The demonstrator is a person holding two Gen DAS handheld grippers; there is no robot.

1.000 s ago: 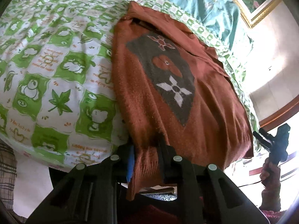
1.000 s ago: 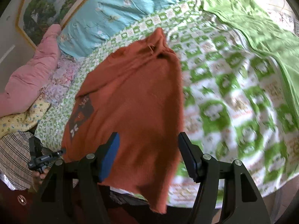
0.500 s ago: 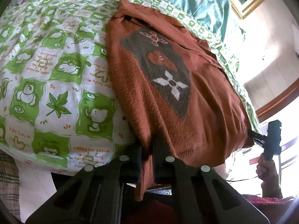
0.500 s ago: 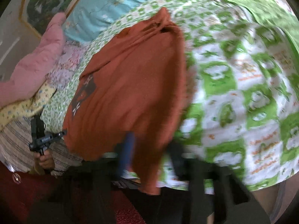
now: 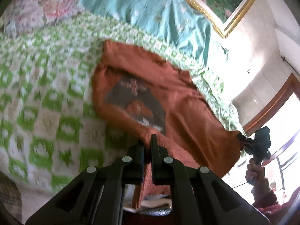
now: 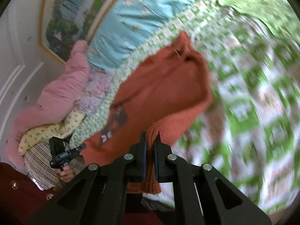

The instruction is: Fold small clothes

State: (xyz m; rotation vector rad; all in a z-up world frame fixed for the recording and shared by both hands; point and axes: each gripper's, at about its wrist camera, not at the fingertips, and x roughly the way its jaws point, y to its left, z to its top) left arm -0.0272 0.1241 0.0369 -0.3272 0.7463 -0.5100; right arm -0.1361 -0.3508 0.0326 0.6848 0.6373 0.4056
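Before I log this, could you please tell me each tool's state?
Left tool: closed on the sweater hem.
Right tool: closed on the sweater hem.

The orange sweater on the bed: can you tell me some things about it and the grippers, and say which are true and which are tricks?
1. The left gripper is shut on the orange sweater. True.
2. The right gripper is open and holds nothing. False: it is shut on the sweater's hem.
3. The sweater lies on a green-and-white bedsheet. True.
4. The sweater is plain, with no picture. False: a dark patch with shapes shows on its front.
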